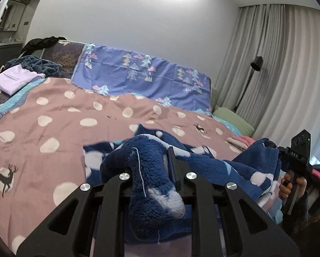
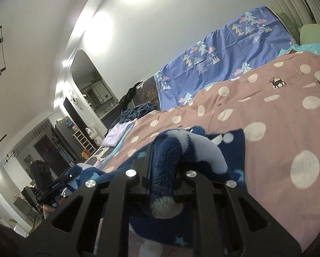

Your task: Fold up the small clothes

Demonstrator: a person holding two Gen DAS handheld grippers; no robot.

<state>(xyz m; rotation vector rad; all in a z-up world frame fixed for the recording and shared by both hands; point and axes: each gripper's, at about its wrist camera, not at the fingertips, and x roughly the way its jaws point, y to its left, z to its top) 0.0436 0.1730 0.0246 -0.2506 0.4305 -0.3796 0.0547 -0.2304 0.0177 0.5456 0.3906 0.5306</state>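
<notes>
Both tongs are lifted just above the bed, each clamped on a bunched fold of one dark blue fleece garment with white patches [image 1: 151, 171]. The left tongs [image 1: 151, 160] point toward the headboard. The right tongs [image 2: 164, 156] are rolled sideways; in the left wrist view, fingers of the person's hand [image 1: 288, 187] curl around their handle, and white letters "DAS" show on their black body. The garment sags between the two grips onto the pink bedspread with white dots and black deer [image 1: 53, 111].
</notes>
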